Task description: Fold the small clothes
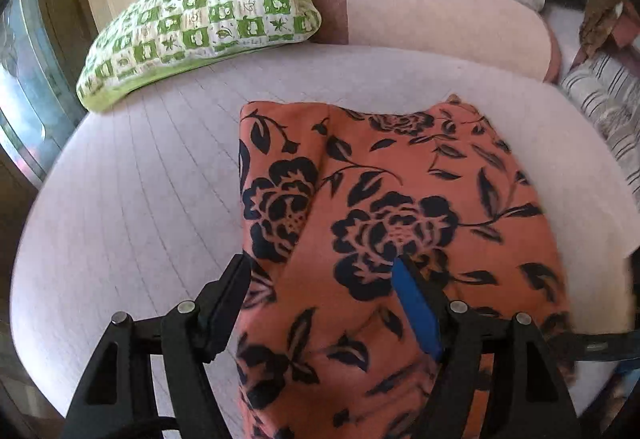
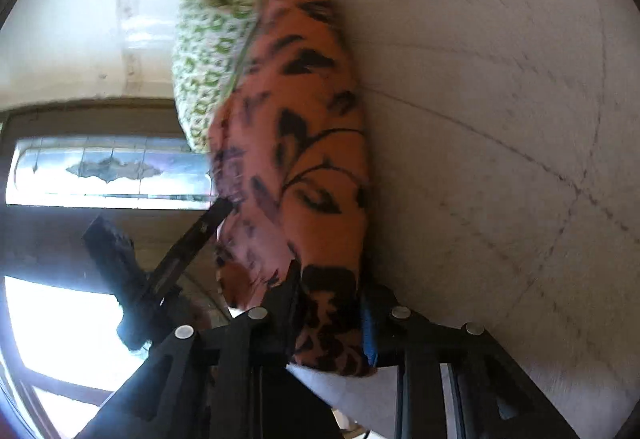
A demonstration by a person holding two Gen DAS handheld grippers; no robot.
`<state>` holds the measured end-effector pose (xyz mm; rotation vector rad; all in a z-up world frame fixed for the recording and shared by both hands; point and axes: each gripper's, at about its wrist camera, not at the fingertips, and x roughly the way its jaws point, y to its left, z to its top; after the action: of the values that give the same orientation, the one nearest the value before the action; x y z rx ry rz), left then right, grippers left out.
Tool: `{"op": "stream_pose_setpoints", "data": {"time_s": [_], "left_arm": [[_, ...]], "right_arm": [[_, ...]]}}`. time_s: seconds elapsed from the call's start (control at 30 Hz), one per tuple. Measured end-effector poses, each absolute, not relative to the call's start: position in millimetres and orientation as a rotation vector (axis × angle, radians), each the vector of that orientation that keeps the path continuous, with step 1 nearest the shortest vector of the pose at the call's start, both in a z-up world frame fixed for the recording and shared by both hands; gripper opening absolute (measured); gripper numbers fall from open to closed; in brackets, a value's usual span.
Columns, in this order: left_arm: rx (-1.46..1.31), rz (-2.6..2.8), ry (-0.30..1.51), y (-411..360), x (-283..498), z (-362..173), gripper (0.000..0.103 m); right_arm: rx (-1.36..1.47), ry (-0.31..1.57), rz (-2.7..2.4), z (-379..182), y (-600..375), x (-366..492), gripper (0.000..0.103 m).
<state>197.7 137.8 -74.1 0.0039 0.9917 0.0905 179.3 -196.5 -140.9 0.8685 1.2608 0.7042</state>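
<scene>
An orange garment with black flowers [image 1: 400, 199] lies folded on a pale pink quilted surface [image 1: 120, 199]. My left gripper [image 1: 322, 279] hovers over its near part, jaws wide apart, black finger [image 1: 232, 287] at the cloth's left edge and blue-padded finger [image 1: 416, 311] over the flower print; nothing is pinched. In the right wrist view the picture is rolled sideways. There my right gripper [image 2: 330, 315] is shut on a thick edge of the orange garment [image 2: 304, 143], and the cloth fills the gap between its fingers.
A green-and-white checked pillow [image 1: 200, 23] lies at the back left, against a pink bolster [image 1: 420, 11]. Striped fabric [image 1: 600, 107] sits off the right edge. A leaded-glass window [image 2: 112, 171] is behind the pillow [image 2: 208, 51].
</scene>
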Motion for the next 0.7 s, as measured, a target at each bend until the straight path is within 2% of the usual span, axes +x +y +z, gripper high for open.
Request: {"op": "stream_pose_setpoints", "data": {"time_s": [0.03,0.07,0.1,0.2,0.33,0.4,0.43,0.47,0.6,0.63,0.7], "left_arm": [[0.012,0.093,1.029,138.5,200.2,-84.7,0.076],[0.000,0.092,1.036,141.7,200.0,-92.6,0.078],[-0.011,0.095,1.023,143.4,197.4,-92.9,0.082],[-0.084,0.080,1.043,151.5,198.3,-93.8,0.082],[-0.087,0.064,1.039,154.8,203.9,-97.4,0.082],[-0.111,0.059,1.040,158.5,203.2,-99.7,0.084],[-0.121,0.054,1.043,166.0,207.3,-100.8,0.085],[-0.133,0.045,1.043,169.5,208.9,-102.4,0.086],[-0.168,0.031,1.048,177.1,211.2,-107.3,0.086],[-0.168,0.038,1.050,178.2,211.0,-102.7,0.085],[-0.166,0.041,1.040,180.5,209.8,-89.6,0.083]], "right_arm": [[0.858,1.247,0.721,-131.6,-199.0,179.5,0.069],[0.876,1.224,0.723,-125.4,-206.4,177.9,0.090],[0.893,1.200,0.712,-121.0,-212.5,177.2,0.092],[0.909,1.138,0.686,-107.6,-226.5,193.9,0.092],[0.897,1.190,0.720,-122.1,-196.9,240.0,0.090],[0.923,1.225,0.728,-134.3,-198.7,243.4,0.070],[0.875,1.243,0.702,-139.3,-193.2,244.2,0.046],[0.822,1.243,0.648,-141.2,-190.7,238.2,0.042],[0.771,1.207,0.593,-145.3,-191.1,225.8,0.038],[0.800,1.215,0.595,-148.2,-192.8,227.7,0.039],[0.778,1.204,0.640,-128.9,-190.0,228.8,0.048]]}}
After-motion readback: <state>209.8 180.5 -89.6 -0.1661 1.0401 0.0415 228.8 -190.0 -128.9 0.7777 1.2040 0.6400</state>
